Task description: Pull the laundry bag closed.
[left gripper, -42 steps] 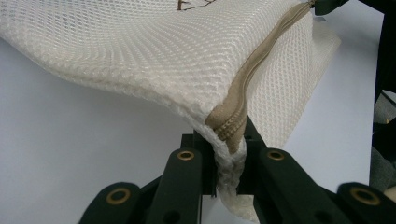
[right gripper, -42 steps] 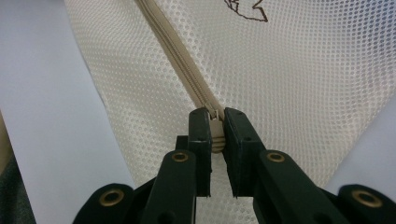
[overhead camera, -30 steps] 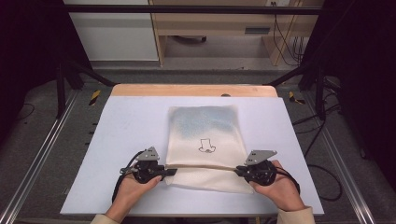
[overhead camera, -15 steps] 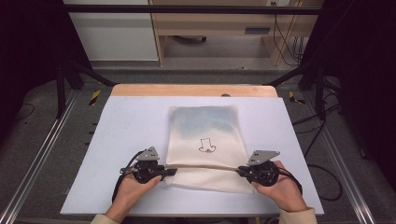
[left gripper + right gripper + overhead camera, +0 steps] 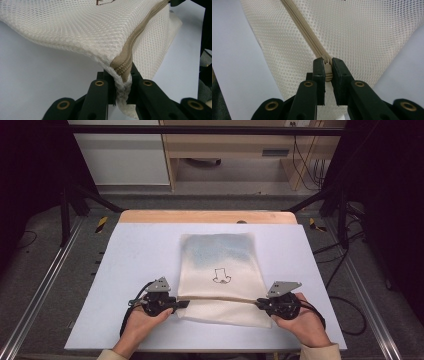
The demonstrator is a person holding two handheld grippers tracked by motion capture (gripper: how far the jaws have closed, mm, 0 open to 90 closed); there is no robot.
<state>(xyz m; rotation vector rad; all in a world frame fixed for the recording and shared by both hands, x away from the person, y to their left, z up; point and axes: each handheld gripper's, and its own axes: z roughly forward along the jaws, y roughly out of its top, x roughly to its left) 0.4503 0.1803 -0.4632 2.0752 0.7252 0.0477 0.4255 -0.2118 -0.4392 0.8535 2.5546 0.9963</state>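
We hold the cream mesh zippered laundry bag (image 5: 220, 270) taut on the white table (image 5: 125, 270): left gripper (image 5: 181, 304) and right gripper (image 5: 259, 303) each pinch one end of its beige zipper (image 5: 130, 45) (long axis running gripper to gripper).

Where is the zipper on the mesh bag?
In the high view, the zipper crosses the mesh bag near its front edge, stretched between the left tongs and right tongs.
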